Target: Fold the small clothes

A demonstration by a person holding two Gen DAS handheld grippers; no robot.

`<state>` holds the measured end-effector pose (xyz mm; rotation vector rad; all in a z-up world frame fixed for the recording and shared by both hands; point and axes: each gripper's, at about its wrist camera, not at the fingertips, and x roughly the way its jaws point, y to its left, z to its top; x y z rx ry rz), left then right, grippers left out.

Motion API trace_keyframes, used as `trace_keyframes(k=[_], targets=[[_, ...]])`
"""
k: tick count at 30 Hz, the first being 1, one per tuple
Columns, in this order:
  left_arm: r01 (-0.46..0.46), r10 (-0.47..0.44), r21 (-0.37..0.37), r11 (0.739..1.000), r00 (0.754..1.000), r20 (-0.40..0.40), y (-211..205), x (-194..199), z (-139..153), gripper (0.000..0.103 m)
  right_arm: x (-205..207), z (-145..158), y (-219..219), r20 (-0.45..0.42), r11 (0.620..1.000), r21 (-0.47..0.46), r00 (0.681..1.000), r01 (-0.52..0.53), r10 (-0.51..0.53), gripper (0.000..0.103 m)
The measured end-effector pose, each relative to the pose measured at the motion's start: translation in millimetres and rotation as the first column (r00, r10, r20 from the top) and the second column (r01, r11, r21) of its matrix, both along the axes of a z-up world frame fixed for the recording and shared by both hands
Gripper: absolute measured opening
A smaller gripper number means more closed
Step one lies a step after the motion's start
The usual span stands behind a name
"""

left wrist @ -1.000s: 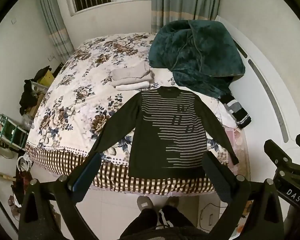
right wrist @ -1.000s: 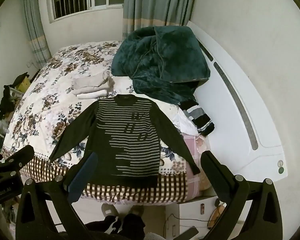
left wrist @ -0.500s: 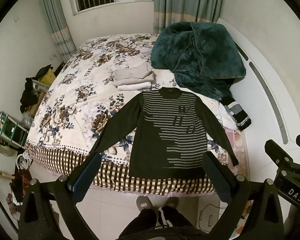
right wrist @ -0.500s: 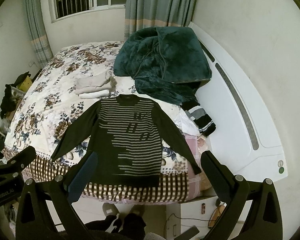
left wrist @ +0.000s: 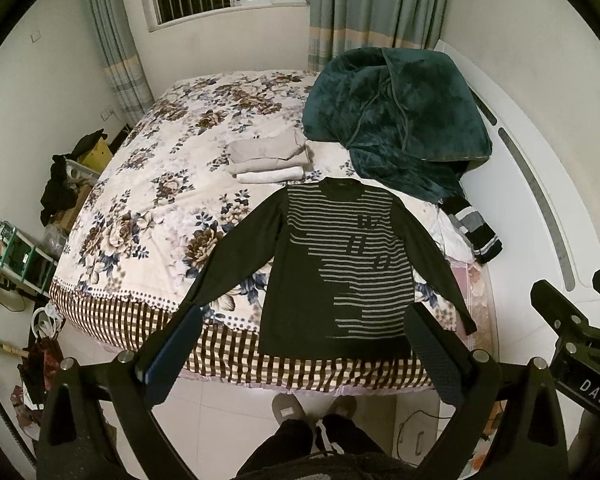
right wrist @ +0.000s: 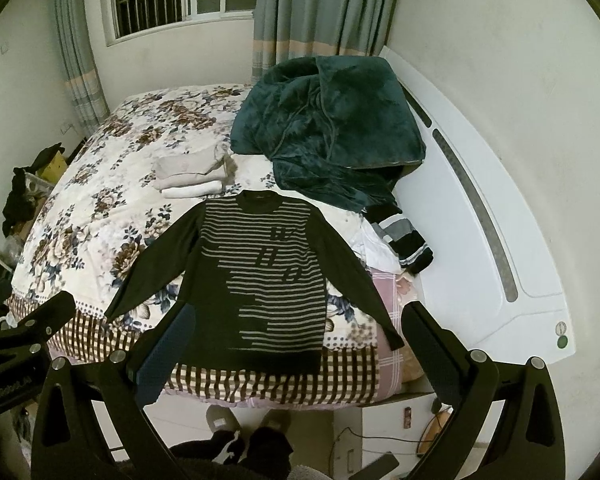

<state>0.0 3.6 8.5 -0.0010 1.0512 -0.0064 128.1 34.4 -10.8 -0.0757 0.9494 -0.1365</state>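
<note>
A dark sweater with grey stripes (left wrist: 340,264) (right wrist: 260,268) lies flat on the near part of the flowered bed (left wrist: 148,208), sleeves spread out, hem at the bed's checked front edge. My left gripper (left wrist: 302,352) hangs open high above the floor in front of the hem, holding nothing. The right gripper (right wrist: 296,348) is open too, empty, at about the same height and just to the right. Each gripper's frame shows at the edge of the other's view. A stack of folded pale clothes (left wrist: 268,160) (right wrist: 192,176) rests behind the sweater's collar.
A dark green plush blanket (left wrist: 396,120) is heaped at the bed's far right, with a black-and-grey striped garment (left wrist: 472,228) beside it. The white headboard (left wrist: 540,208) curves along the right. A person's legs and slippers (left wrist: 312,412) stand on the tile floor. Clutter lines the left wall.
Both views have drifted slightly back and up, so the bed and sweater sit a little lower in frame. Sweater and grippers' openings are unchanged.
</note>
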Motion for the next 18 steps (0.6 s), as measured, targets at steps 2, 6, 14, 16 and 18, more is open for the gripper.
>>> trace_keyframes(k=[2, 6, 14, 16, 18], targets=[[-0.002, 0.002, 0.0, 1.0, 1.0, 0.0, 0, 1, 0, 0.103, 0, 1, 1, 0.0, 1.0, 0.0, 1.0, 0.0, 0.0, 0.103], [-0.006, 0.006, -0.002, 1.0, 1.0, 0.008, 1, 3, 2, 0.103, -1, 2, 2, 0.001, 1.0, 0.002, 1.0, 0.001, -0.001, 0.103], [-0.011, 0.011, -0.004, 1.0, 1.0, 0.017, 2, 8, 10, 0.103, -1, 5, 6, 0.002, 1.0, -0.001, 1.0, -0.003, 0.003, 0.103], [-0.011, 0.011, -0.001, 1.0, 1.0, 0.017, 2, 6, 8, 0.103, 0, 7, 6, 0.002, 1.0, 0.005, 1.0, -0.004, 0.004, 0.103], [-0.011, 0.011, -0.002, 1.0, 1.0, 0.018, 3, 7, 10, 0.103, 2, 10, 7, 0.003, 1.0, 0.006, 1.0, -0.007, 0.007, 0.103]])
